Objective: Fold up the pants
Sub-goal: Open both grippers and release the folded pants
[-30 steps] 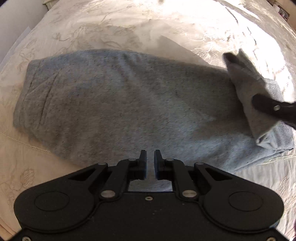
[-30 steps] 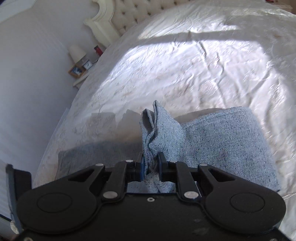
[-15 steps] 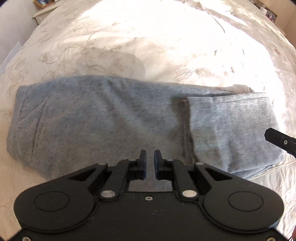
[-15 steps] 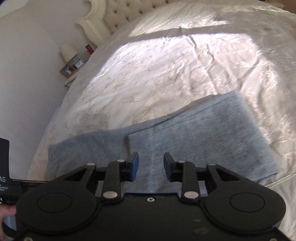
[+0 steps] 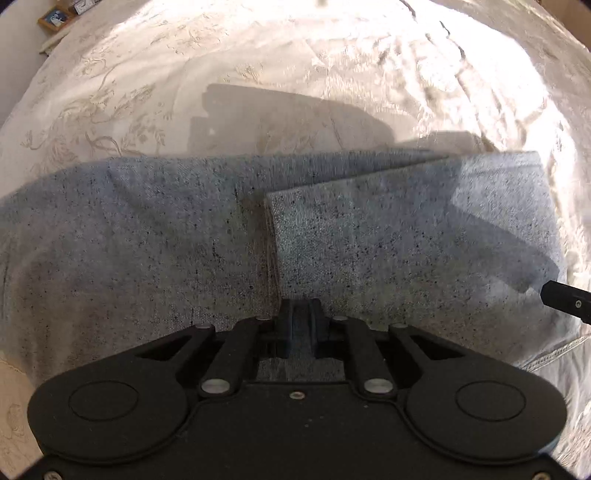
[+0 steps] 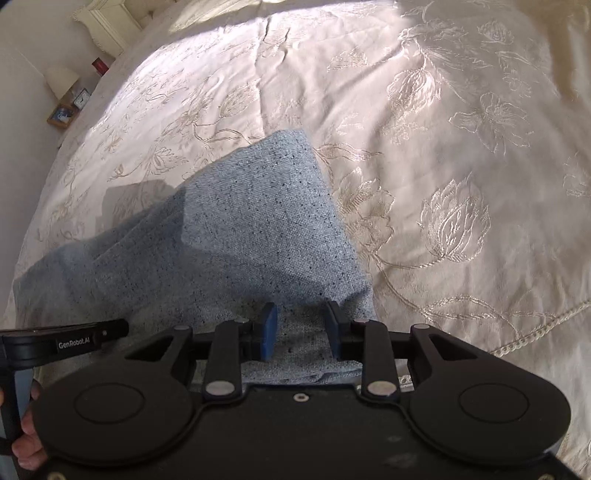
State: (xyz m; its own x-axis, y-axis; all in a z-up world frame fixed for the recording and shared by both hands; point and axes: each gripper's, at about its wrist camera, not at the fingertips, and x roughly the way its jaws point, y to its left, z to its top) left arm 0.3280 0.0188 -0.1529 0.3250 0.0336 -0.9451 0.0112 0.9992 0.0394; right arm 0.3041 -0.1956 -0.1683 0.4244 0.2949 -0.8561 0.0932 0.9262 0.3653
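Grey-blue speckled pants point(image 5: 147, 236) lie flat across the bed, with the leg end folded back over the middle as a top layer point(image 5: 406, 236). My left gripper point(image 5: 300, 314) is shut, low over the near edge of the pants beside the fold's cuff edge; whether it pinches cloth I cannot tell. My right gripper point(image 6: 300, 328) is open, its blue-padded fingers point(image 6: 269, 332) straddling the near edge of the folded end of the pants point(image 6: 258, 229). The right gripper's tip shows in the left wrist view point(image 5: 565, 302). The left gripper shows in the right wrist view point(image 6: 62, 341).
The pants lie on a cream bedspread with embroidered flowers point(image 6: 461, 147). A nightstand with a lamp, clock and picture frame point(image 6: 68, 99) stands beyond the bed's far left corner, by a white headboard point(image 6: 110, 22). The bedspread's corded hem point(image 6: 535, 332) runs near right.
The right gripper laid the leg end down over the pants, opened and let go. Both grippers then dropped lower and closer to the near edge of the pants.
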